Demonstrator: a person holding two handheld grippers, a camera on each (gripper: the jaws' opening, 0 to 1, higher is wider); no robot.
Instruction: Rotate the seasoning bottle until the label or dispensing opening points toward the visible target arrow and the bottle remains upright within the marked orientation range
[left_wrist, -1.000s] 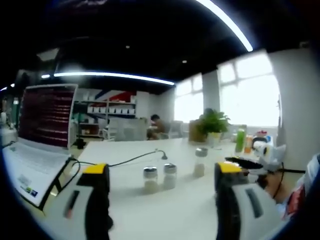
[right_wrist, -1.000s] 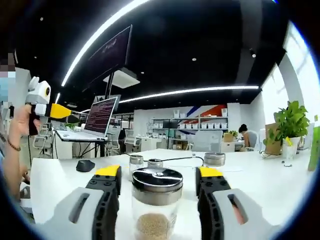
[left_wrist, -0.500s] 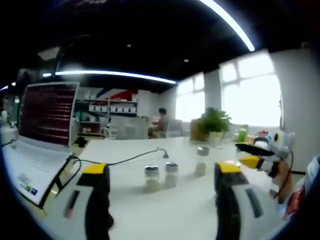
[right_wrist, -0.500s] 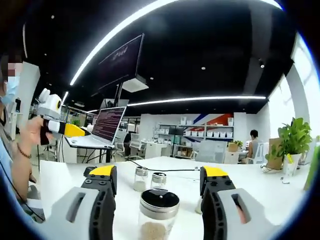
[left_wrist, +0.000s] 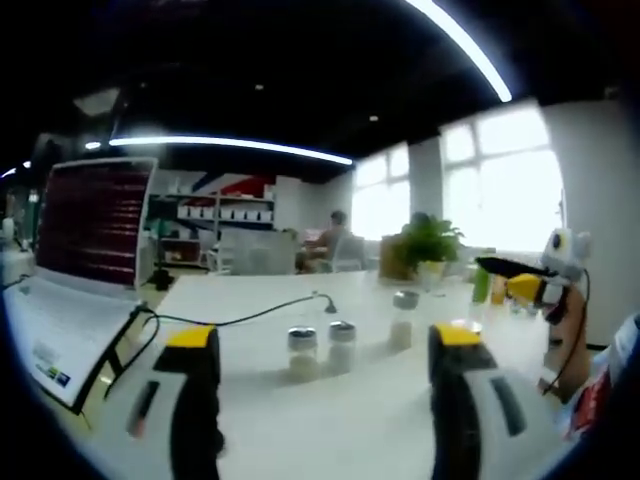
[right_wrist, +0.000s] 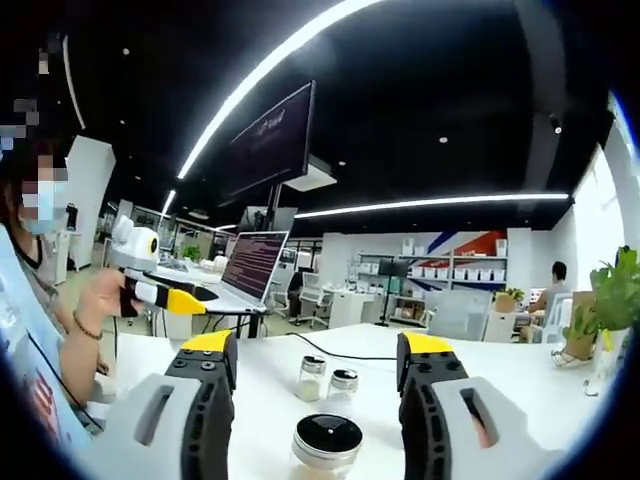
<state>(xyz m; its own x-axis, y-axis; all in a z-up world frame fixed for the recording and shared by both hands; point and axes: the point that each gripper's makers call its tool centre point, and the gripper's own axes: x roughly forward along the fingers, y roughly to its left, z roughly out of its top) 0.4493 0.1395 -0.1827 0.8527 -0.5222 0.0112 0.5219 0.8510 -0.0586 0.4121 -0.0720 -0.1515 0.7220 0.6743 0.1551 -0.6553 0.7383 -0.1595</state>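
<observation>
- Seasoning bottle stands upright on the white table, below and between your right gripper's spread jaws, which grip nothing.
- Your left gripper hangs with jaws wide apart over the table; two small shakers stand beyond, a laptop left.

An open office with a black ceiling crossed by long light strips. Bright windows fill one wall, shelves line the far white wall, and a long white table carries a laptop and a potted plant
</observation>
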